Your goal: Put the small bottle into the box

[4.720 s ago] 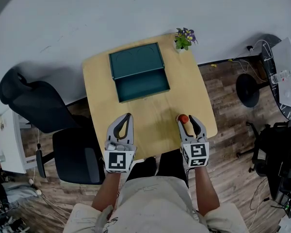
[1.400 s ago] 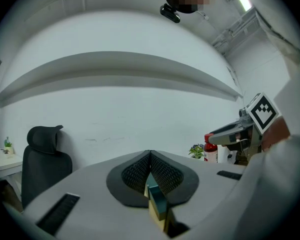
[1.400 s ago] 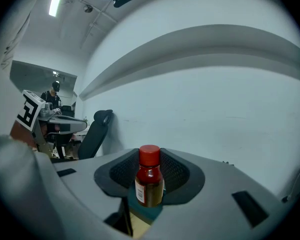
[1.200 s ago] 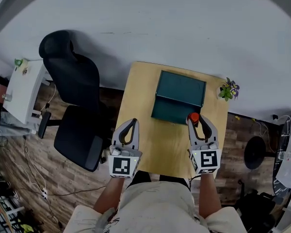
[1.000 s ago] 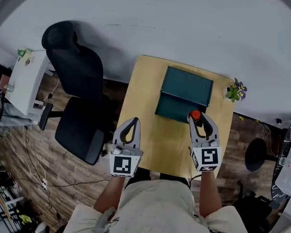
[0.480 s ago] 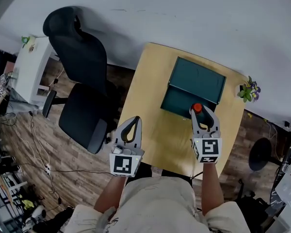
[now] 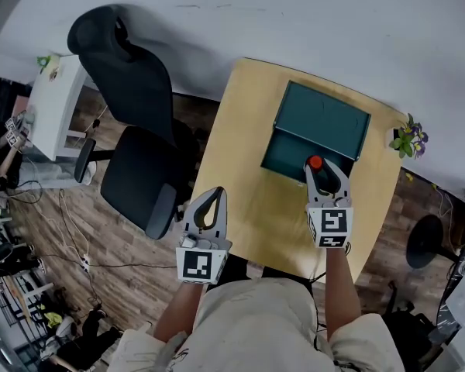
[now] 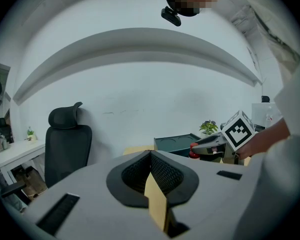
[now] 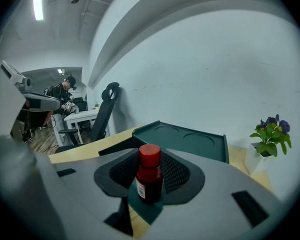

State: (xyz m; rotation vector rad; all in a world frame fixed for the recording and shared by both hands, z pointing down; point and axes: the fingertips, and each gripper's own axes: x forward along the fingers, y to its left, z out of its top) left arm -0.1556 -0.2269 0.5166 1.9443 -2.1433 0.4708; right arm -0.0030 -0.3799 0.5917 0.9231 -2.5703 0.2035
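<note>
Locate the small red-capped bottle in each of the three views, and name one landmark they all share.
Head view: small bottle right of centre, in the right gripper, over the near part of the green box.
Left gripper view: right of centre, a red speck in front of the box.
Right gripper view: centre, upright between the jaws.
Shared landmark: the green box.

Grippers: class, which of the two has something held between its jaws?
The right gripper: its jaws clamp a small red-capped bottle, while the left gripper has its jaws meeting at the tips with nothing between.
</note>
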